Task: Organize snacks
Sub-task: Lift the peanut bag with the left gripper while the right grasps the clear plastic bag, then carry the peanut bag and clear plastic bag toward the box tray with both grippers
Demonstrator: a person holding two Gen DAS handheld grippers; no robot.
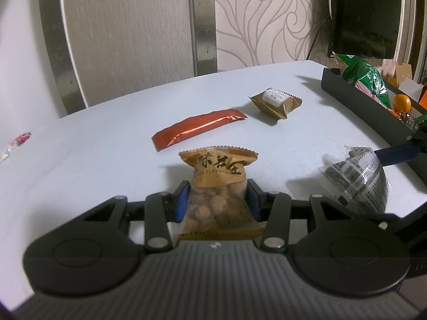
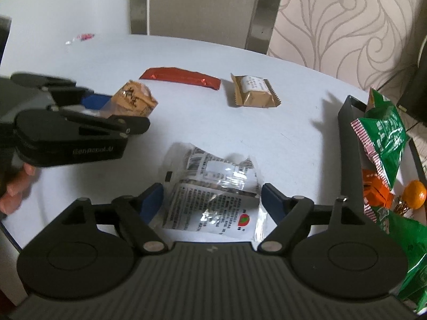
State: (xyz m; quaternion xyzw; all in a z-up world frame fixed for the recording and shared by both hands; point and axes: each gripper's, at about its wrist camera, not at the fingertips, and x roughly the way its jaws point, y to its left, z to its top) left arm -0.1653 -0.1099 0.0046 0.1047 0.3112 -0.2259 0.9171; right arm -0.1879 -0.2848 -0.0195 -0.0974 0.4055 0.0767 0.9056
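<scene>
Currently: left gripper [image 1: 217, 200], jaws pinching the peanut packet [image 1: 217, 186] above the table [image 1: 93, 165]; right gripper [image 2: 212, 200], jaws spread around the clear packet [image 2: 213, 186] beside the tray [image 2: 347, 144]; risks: slick film slipping, peanuts crushed.

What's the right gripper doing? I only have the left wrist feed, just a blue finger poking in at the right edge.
Observer: The right gripper is open, its fingers either side of the clear packet, not closed on it.
Operator: Is that packet lifted?
Observer: No, in the right wrist view it lies flat on the white table.
Operator: What's in the black tray besides the green bag and the orange?
Observer: An orange packet sits under the green bag, beside the orange.
Operator: And my left gripper from outside?
Observer: The left gripper is shut on the peanut packet, held above the table.
</scene>
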